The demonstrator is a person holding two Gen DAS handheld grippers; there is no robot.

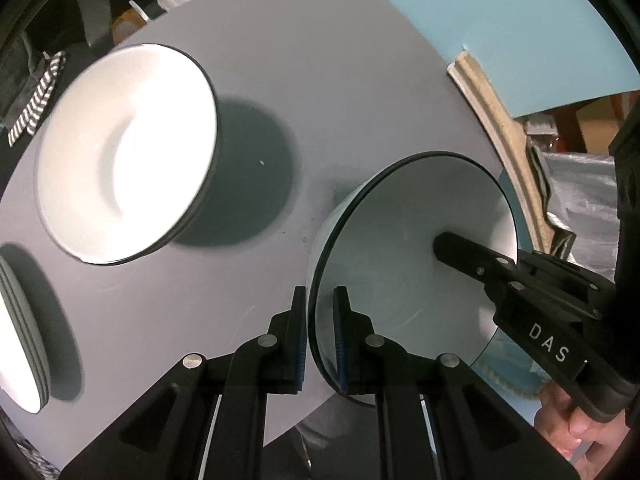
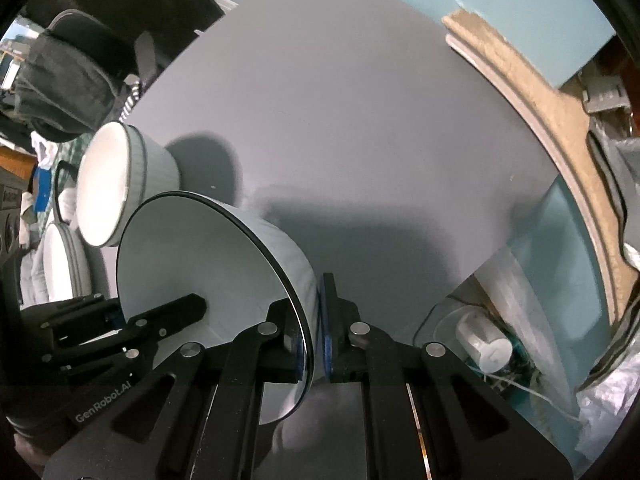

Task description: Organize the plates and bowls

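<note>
Both grippers hold one pale blue bowl with a dark rim point(image 1: 404, 264), also in the right wrist view point(image 2: 192, 256), above the grey mat point(image 1: 320, 80). My left gripper point(image 1: 320, 340) is shut on its near rim, one finger inside, one outside. My right gripper point(image 2: 312, 340) is shut on the opposite rim; its finger point(image 1: 460, 252) shows inside the bowl in the left wrist view. A second bowl, white inside point(image 1: 128, 156), stands on the mat at the left, also in the right wrist view point(image 2: 120, 184). A stack of plates point(image 1: 20, 344) lies at the far left edge.
The grey mat point(image 2: 340, 120) lies on a light blue table point(image 1: 480, 8). A tan wooden edge point(image 2: 540, 112) runs along the right. A clear container with a white cap point(image 2: 486, 346) sits at the lower right. Dark bags and cloth point(image 2: 64, 72) lie beyond the mat's left side.
</note>
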